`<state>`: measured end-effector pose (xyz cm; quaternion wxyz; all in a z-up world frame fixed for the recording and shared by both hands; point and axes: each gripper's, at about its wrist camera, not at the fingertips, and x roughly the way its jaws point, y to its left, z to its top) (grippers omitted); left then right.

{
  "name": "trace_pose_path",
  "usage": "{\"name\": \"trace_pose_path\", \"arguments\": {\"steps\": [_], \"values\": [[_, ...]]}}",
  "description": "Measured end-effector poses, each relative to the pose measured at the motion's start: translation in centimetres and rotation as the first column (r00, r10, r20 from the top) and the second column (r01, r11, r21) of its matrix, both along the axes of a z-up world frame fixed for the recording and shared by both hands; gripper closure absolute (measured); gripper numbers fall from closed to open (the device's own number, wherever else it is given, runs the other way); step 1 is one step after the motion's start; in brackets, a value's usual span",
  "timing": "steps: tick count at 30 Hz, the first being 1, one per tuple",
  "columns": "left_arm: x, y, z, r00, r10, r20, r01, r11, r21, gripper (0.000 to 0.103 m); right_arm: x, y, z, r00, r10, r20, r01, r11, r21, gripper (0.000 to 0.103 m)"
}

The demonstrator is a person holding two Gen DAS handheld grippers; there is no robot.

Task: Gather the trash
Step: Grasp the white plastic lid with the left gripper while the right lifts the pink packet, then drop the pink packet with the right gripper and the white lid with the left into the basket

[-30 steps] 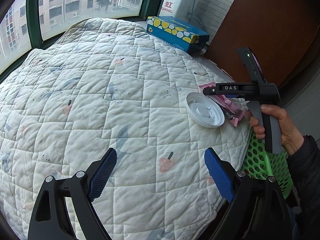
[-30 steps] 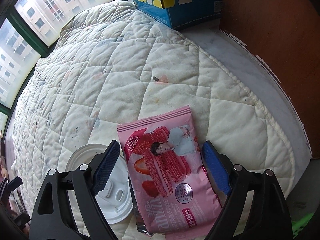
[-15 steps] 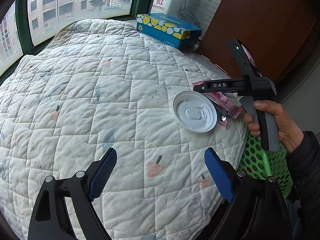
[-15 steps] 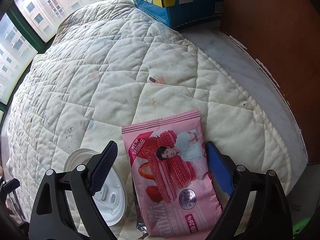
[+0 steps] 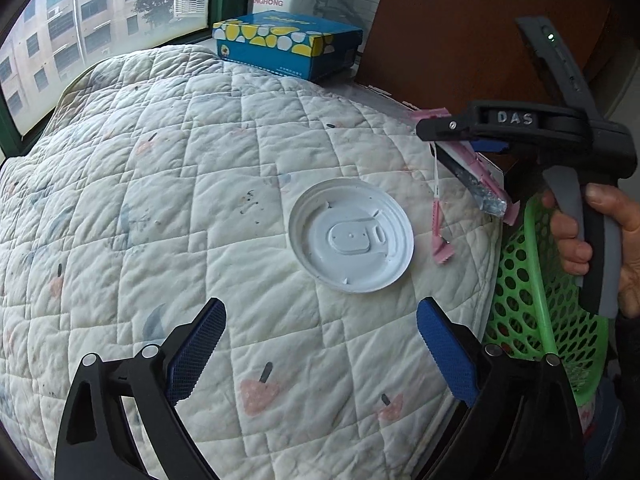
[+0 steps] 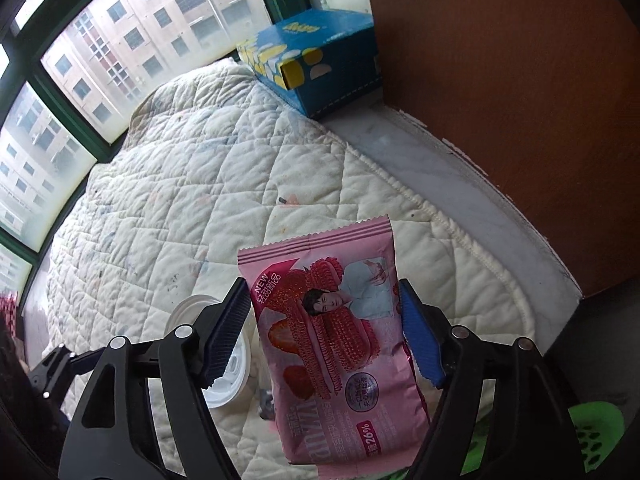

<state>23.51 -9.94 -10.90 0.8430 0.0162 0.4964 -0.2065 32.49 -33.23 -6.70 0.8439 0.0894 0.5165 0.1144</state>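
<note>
Quilted pad [image 5: 168, 208] under window [image 6: 120, 40], wood panel right. Right gripper [image 6: 324, 320] clamped on pink wrapper [image 6: 344, 344], lifted. Left gripper [image 5: 320, 344] wide apart, empty — white lid [image 5: 351, 236] just ahead. Green basket [image 5: 532, 292] off right edge.

Bedding, box and window around my workspace

I see a white quilt [image 5: 168, 216] with faint pink prints spread over a marble ledge [image 6: 452, 184]; a blue and yellow tissue box [image 5: 286, 46] sits at its far end, beside a brown wooden panel [image 6: 520, 80]. Through the green-framed window [image 6: 48, 92] I make out what may be apartment blocks.
</note>
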Motion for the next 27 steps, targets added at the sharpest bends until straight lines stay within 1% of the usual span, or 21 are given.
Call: {"name": "trace_pose_path", "arguments": {"steps": [5, 7, 8, 13, 18, 22, 24, 27], "values": [[1.3, -2.4, -1.3, 0.999, -0.055, -0.003, 0.055, 0.998, 0.024, 0.01, -1.7, -1.6, 3.1, 0.997, -0.021, 0.08, 0.018, 0.999, 0.042, 0.03], [1.7, -3.3, -1.8, 0.997, -0.076, 0.003, 0.076, 0.996, 0.053, 0.01, -2.6, -2.3, 4.3, 0.993, -0.035, 0.112, 0.028, 0.998, 0.06, 0.03], [1.9, -3.7, -2.0, 0.997, -0.081, 0.011, 0.081, 0.994, 0.068, 0.01, -3.0, -2.7, 4.8, 0.991, -0.041, 0.124, 0.032, 0.997, 0.067, 0.03], [3.2, -4.7, -3.0, 0.996, -0.094, 0.007, 0.093, 0.991, 0.094, 0.01, -5.2, -4.2, 7.5, 0.98, -0.062, 0.191, 0.045, 0.995, 0.089, 0.03], [4.6, -5.3, -4.1, 0.996, -0.087, -0.016, 0.088, 0.991, 0.101, 0.01, -7.3, -5.0, 9.0, 0.969, -0.069, 0.238, 0.054, 0.996, 0.071, 0.03], [4.9, -5.7, -4.3, 0.996, -0.083, -0.012, 0.084, 0.991, 0.1, 0.01, -9.6, -5.7, 9.6, 0.96, -0.077, 0.269, 0.068, 0.997, 0.043, 0.03], [5.0, -5.8, -4.4, 0.997, -0.079, -0.007, 0.079, 0.992, 0.101, 0.014, -10.7, -6.1, 9.9, 0.957, -0.085, 0.279, 0.08, 0.996, 0.031, 0.03], [4.9, -5.7, -4.4, 0.998, -0.07, -0.006, 0.07, 0.993, 0.09, 0.014, -12.2, -7.0, 10.1, 0.95, -0.113, 0.29, 0.108, 0.994, 0.031, 0.03]]}}
